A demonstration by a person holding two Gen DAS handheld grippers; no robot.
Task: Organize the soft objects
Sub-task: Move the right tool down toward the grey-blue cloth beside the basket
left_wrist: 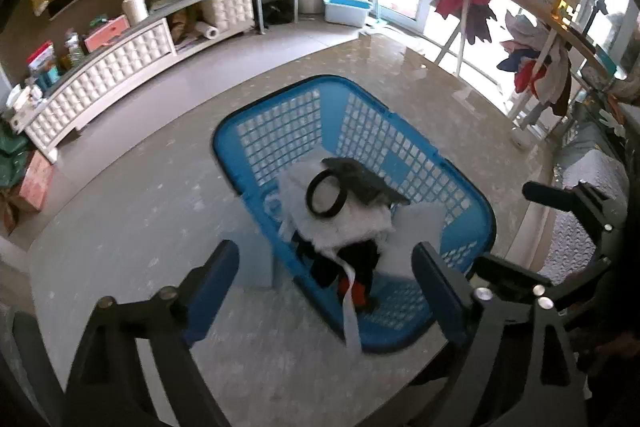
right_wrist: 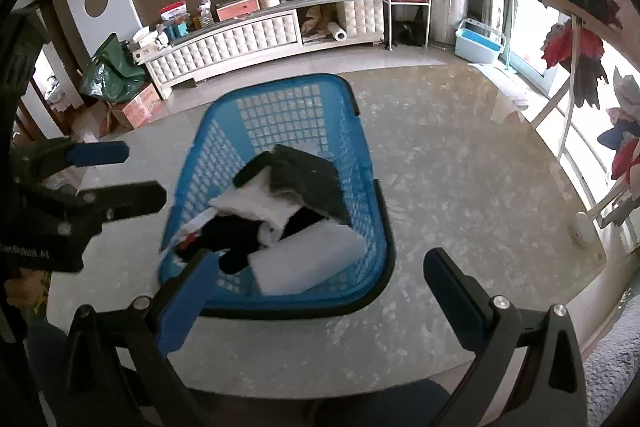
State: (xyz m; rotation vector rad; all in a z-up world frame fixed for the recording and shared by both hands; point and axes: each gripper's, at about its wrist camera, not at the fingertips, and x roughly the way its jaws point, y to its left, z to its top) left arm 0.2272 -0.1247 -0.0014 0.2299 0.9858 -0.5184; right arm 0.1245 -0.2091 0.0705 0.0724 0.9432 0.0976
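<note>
On the pale marbled worktop (right_wrist: 460, 163) stands a blue basket (right_wrist: 224, 131), its open top tilted towards the near edge so soft things can be dropped in from above. Inside lie a white fluffy cloth (left_wrist: 340, 227), a dark grey cloth (right_wrist: 308, 183), a black ring (left_wrist: 326, 195), something black beneath, and a white block (right_wrist: 312, 259) at the near right. Both grippers hang above the basket: the left gripper (left_wrist: 326, 287) with fingers spread wide and empty, the right gripper (right_wrist: 320, 287) likewise wide apart, gripping nothing, judged clear of a finished drop.
</note>
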